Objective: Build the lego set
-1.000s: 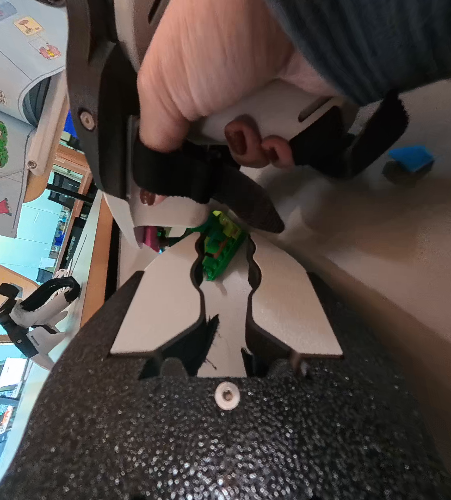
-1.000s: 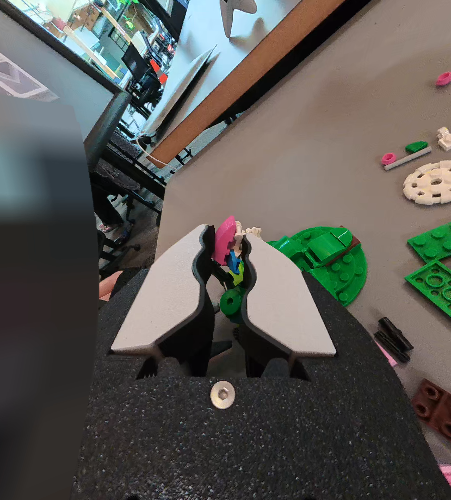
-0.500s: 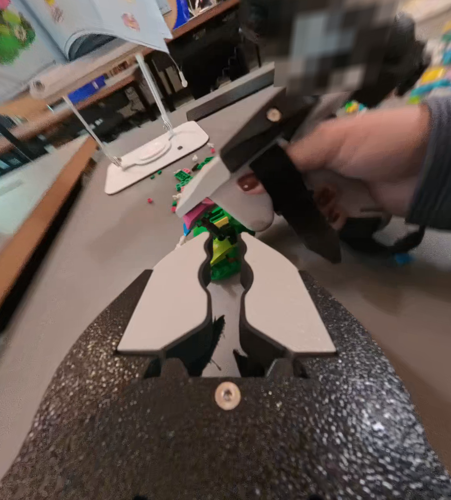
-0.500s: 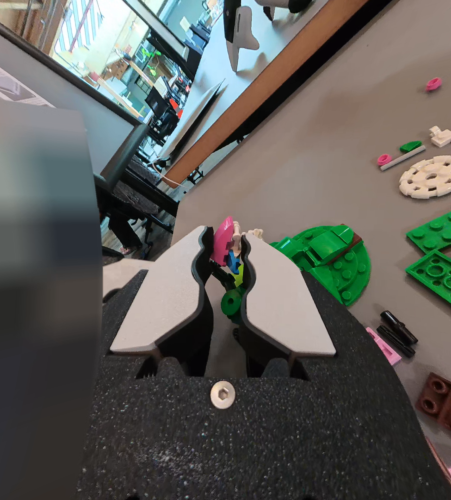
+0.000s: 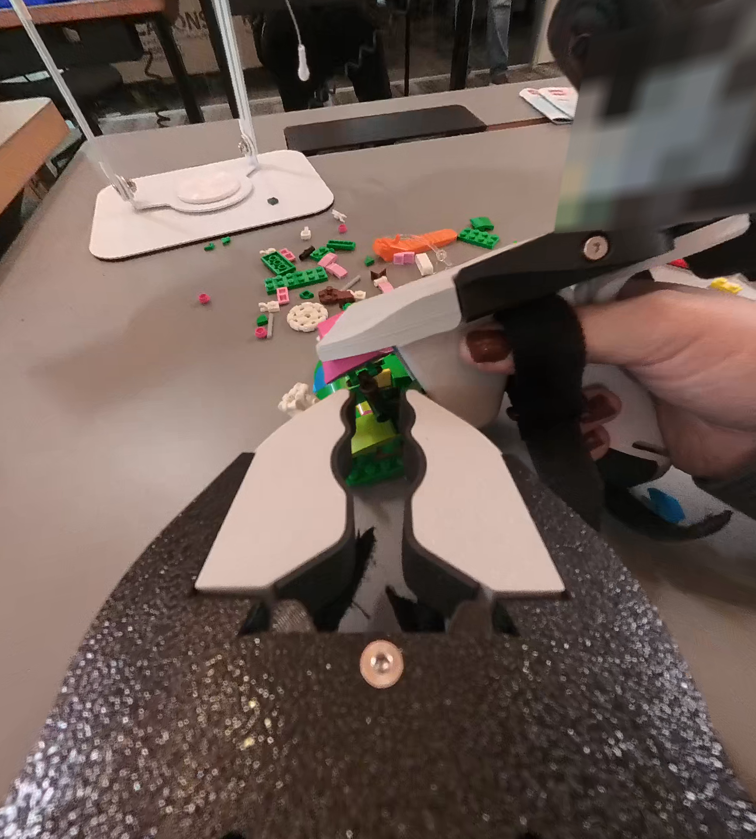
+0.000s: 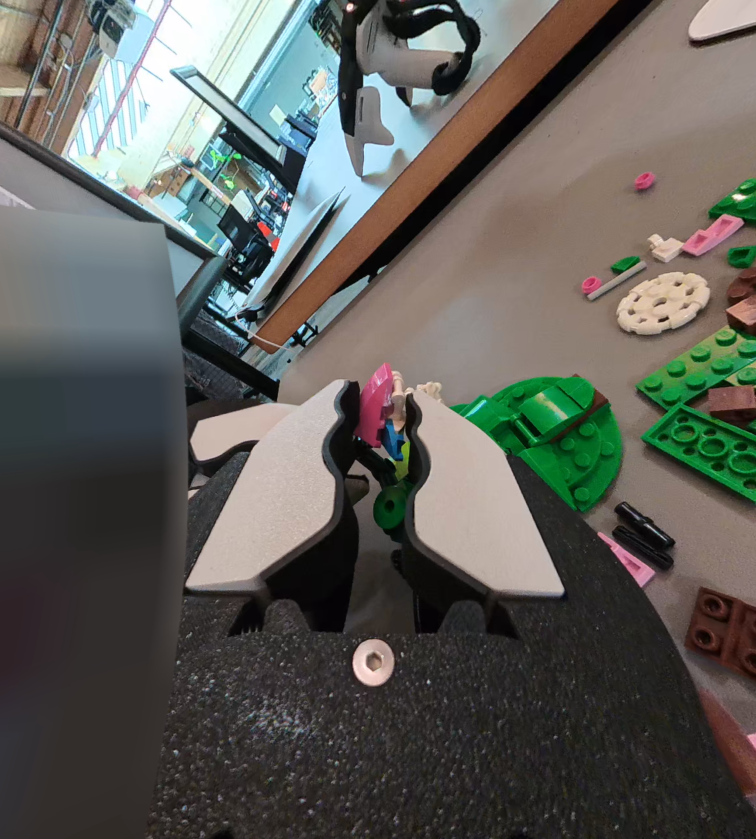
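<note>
My left tongs (image 5: 376, 408) are clamped narrow on a small green lego assembly (image 5: 373, 447) just above the grey bench (image 5: 94, 386). My right tongs (image 6: 382, 408) pinch its pink and blue top (image 6: 376, 408). To seat it well, I would keep both grips square and press gently together, well clear of the loose bricks (image 5: 303, 277) beyond.
</note>
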### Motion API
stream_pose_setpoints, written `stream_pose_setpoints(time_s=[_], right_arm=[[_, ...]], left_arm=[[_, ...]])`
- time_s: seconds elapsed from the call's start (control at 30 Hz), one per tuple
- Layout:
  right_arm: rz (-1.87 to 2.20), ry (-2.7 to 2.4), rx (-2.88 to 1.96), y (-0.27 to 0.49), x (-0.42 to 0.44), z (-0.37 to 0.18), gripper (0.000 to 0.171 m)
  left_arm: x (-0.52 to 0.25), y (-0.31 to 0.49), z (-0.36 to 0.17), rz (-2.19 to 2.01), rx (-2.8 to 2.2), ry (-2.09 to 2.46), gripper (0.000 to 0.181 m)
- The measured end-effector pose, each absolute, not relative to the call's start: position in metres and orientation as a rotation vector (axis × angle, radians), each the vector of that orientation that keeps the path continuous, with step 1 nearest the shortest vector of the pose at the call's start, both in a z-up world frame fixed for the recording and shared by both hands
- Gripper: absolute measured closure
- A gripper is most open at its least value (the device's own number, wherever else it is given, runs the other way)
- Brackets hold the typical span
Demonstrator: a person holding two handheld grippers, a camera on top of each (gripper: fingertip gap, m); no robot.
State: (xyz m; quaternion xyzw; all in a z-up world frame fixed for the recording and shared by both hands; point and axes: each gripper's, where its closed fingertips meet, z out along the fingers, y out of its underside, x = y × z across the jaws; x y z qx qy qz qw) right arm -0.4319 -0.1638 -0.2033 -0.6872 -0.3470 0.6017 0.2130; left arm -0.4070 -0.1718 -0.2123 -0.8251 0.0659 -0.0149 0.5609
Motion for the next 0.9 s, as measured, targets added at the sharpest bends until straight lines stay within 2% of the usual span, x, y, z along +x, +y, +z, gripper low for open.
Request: stream_pose_setpoints(time_s=[0.47, 0.73, 0.9], right_arm=[[1.685, -0.896, -1.899, -0.158, -0.431, -0.201, 0.152], [1.297, -1.127, -1.754, -0.157, -0.432, -0.2, 0.153], [1.704, -0.895, -1.911, -0.157, -0.433, -0.201, 0.152]], left_arm=[[-0.409, -0.159, -0.219, -0.08, -1.993, 0.154, 0.173], [-0.412, -0.158, -0.218, -0.125, -1.998, 0.122, 0.174], [-0.411, -0.158, -0.218, -0.1, -1.995, 0.139, 0.174]])
